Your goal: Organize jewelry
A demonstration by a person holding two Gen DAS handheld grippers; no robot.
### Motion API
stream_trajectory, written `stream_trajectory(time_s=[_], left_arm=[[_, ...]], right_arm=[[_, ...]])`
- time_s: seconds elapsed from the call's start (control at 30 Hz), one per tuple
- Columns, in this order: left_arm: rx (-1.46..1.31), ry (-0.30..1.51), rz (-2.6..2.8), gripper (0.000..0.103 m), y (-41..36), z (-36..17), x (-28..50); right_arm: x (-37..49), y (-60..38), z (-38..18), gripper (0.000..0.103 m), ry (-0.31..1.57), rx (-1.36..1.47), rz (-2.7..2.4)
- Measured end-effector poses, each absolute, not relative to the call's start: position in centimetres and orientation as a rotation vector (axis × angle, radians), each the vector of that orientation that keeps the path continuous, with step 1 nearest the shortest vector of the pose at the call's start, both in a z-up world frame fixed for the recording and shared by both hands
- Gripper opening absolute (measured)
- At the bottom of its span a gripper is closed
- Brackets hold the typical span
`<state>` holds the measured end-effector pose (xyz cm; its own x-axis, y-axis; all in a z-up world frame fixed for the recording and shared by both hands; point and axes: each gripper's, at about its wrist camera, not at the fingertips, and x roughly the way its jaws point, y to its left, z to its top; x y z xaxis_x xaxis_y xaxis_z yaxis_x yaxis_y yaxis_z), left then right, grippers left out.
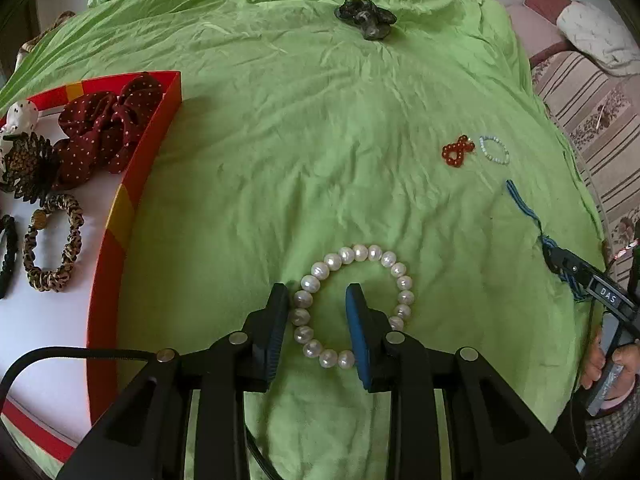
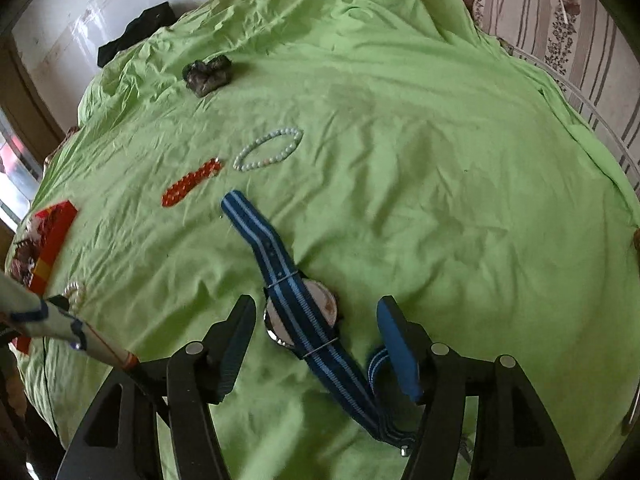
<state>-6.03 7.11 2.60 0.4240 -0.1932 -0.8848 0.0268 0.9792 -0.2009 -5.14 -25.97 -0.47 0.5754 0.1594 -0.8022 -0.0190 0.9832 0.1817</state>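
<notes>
Left wrist view: you are looking down at a wrinkled lime-green bedsheet (image 1: pixel 320 140) with a shallow red-and-yellow cardboard tray (image 1: pixel 132 200) at the left edge.
Already sorted: a dark red dotted fabric scrunchie (image 1: pixel 108 132), a leopard-print scrunchie (image 1: pixel 54 242) and a spiky brown hair claw (image 1: pixel 28 168) are lying inside the tray.
Waiting on the sheet: a white pearl bead bracelet (image 1: pixel 394 268) at lower centre, a small orange bead bracelet (image 1: pixel 457 152) and a pale blue bead bracelet (image 1: pixel 495 150) at right of centre, and a dark grey crumpled scrunchie (image 1: pixel 366 18) at upper centre are all sitting outside the tray.
Progress: you are, by my reading, partway through, with most of the beaded pieces left.
Left gripper (image 1: pixel 318 320): its jaws are standing slightly apart, straddling the left arc of the pearl bracelet; the pads are not pinching it.
Right wrist view: a watch with a blue striped fabric strap (image 2: pixel 300 316) is lying on the sheet at lower centre.
Right gripper (image 2: pixel 318 340): its jaws are spreading wide on either side of the watch, touching nothing, so you are holding nothing here.
</notes>
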Motion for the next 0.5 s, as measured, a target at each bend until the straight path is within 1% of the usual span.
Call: stream_trajectory(time_s=[0.03,0.13,0.27,0.43,0.5], left_arm=[[-0.164,1.123,-0.137,0.028,7.1,2.5,-6.0],[-0.149,1.118,-0.132,0.028,7.0,2.4,-6.1],[-0.087,1.097,-0.106,0.028,6.1,2.3,-6.4],[-0.036,1.102,-0.111,0.028,5.3,2.5,-6.8],[-0.045,1.109,-0.123,0.028,5.4,2.6,-6.8]], right_arm=[[-5.1,-25.6,-0.5,0.069,0.955,0.148,0.109],[-5.4,-24.2,-0.9,0.069,0.982,0.112,0.158],[-6.5,-22.5,-1.2,0.069,0.968,0.025,0.131],[-8.0,-22.8,-0.9,0.068,0.976,0.003,0.144],[-8.7,-23.4,-0.8,0.066,0.984,-0.013,0.148]])
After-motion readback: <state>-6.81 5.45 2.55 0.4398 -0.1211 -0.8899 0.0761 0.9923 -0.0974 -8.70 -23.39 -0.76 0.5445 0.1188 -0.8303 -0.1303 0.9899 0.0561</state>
